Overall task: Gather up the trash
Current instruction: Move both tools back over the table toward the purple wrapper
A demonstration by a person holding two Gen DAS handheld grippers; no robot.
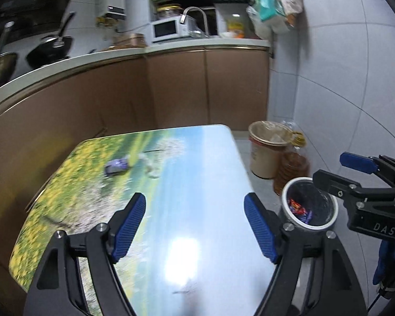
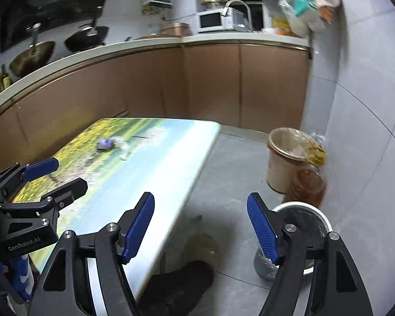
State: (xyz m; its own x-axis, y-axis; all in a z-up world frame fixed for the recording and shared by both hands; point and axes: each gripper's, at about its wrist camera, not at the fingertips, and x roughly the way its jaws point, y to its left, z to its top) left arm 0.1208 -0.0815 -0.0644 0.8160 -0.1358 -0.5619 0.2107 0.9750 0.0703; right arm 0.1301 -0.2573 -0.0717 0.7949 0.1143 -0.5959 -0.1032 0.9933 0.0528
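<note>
A purple wrapper (image 1: 116, 166) (image 2: 105, 143) lies on the far left of the landscape-printed table (image 1: 197, 173) (image 2: 150, 168), with a crumpled white scrap (image 1: 151, 167) (image 2: 123, 150) just right of it. My left gripper (image 1: 194, 205) (image 2: 71, 173) hovers open over the table's near half, nothing between its blue pads. My right gripper (image 2: 200, 202) (image 1: 331, 168) is open and empty over the floor beside the table's right edge. Below it stands a small white-rimmed bin (image 1: 313, 227) (image 2: 297, 205) with a black liner, holding colourful wrappers (image 1: 299, 209).
A beige bin (image 1: 268, 147) (image 2: 281, 163) with a liner and an amber oil bottle (image 1: 293, 168) (image 2: 308, 184) stand on the floor by the tiled wall. Brown cabinets under a counter (image 1: 171, 50) with woks and a microwave run behind the table. Something dark (image 2: 179, 284) lies on the floor.
</note>
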